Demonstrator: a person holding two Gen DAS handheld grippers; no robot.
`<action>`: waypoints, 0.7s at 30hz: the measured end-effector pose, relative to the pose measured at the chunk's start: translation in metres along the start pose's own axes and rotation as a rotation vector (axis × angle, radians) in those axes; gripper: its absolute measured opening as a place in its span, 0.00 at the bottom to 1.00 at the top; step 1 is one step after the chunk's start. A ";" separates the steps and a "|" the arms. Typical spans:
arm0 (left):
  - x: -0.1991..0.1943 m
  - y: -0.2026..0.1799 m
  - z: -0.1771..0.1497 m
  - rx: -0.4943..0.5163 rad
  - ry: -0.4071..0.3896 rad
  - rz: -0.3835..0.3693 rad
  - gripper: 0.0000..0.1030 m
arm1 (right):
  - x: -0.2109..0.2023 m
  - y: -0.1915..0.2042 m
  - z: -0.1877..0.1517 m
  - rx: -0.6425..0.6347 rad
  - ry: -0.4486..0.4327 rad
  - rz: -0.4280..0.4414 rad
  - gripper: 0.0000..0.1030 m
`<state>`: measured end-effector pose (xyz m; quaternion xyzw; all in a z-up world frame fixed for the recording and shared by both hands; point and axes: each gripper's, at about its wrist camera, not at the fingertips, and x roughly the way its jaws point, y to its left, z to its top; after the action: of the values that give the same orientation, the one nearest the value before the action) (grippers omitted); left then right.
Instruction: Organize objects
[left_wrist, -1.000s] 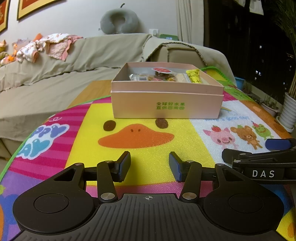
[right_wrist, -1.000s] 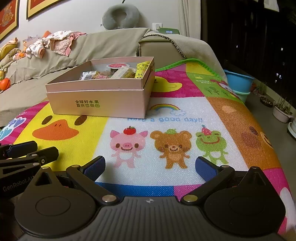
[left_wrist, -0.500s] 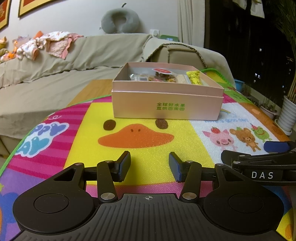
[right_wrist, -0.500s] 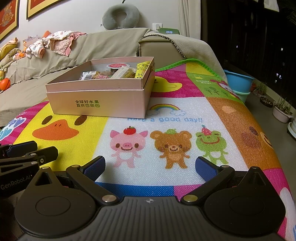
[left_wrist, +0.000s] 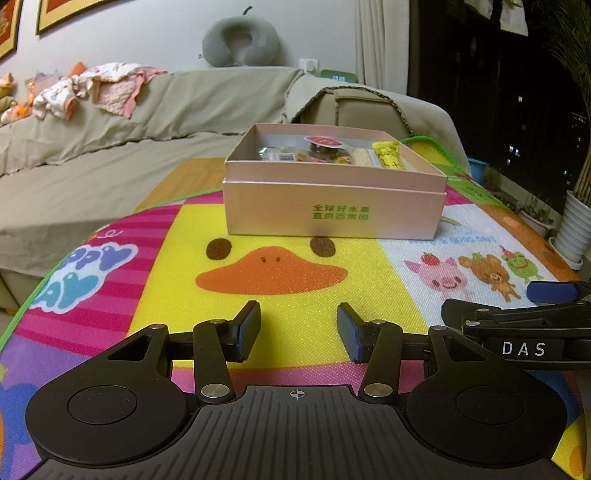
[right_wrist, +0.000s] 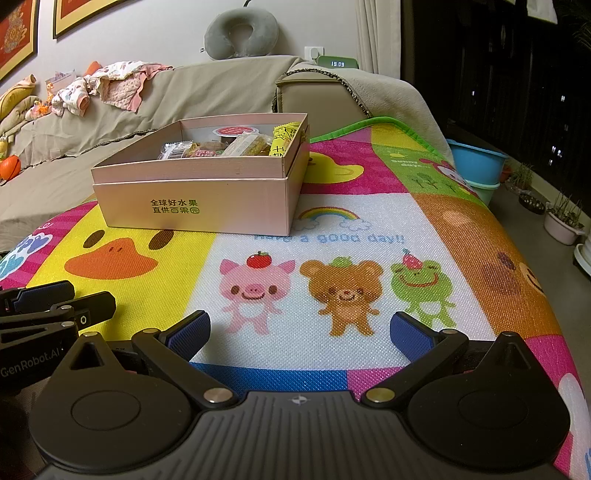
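Observation:
A pink cardboard box (left_wrist: 332, 210) (right_wrist: 195, 199) with green print stands open on the cartoon play mat (left_wrist: 277, 291) (right_wrist: 332, 236). Inside lie several wrapped snacks, among them a red-lidded cup (left_wrist: 322, 141) (right_wrist: 233, 131) and a yellow packet (left_wrist: 387, 155) (right_wrist: 283, 140). My left gripper (left_wrist: 298, 330) is open and empty, low over the duck picture, well short of the box. My right gripper (right_wrist: 300, 334) stands wide open and empty above the pig and bear pictures, to the right of the box. Each gripper shows at the edge of the other's view.
A beige covered sofa (left_wrist: 110, 122) with baby clothes (left_wrist: 107, 88) and a grey neck pillow (left_wrist: 240, 40) runs behind the mat. Blue basins (right_wrist: 476, 162) and plant pots (right_wrist: 563, 221) stand on the floor to the right. An orange ball (right_wrist: 9, 167) lies at the far left.
The left gripper's view has drifted slightly left and nearer the box; both grippers stay open and empty. The right gripper has barely moved.

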<state>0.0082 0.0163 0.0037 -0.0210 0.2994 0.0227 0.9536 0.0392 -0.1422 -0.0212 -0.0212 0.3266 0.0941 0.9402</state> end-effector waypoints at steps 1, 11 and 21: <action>0.000 0.000 0.000 0.001 0.000 0.000 0.50 | 0.000 0.000 0.000 0.000 0.000 0.000 1.00; 0.000 0.000 0.000 -0.003 0.000 -0.002 0.50 | 0.000 0.000 0.000 0.000 0.000 0.000 1.00; 0.000 0.000 0.001 -0.004 0.000 -0.003 0.50 | 0.000 0.000 0.000 0.000 0.000 0.000 1.00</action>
<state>0.0086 0.0163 0.0042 -0.0234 0.2992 0.0221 0.9536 0.0393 -0.1419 -0.0213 -0.0213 0.3265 0.0940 0.9403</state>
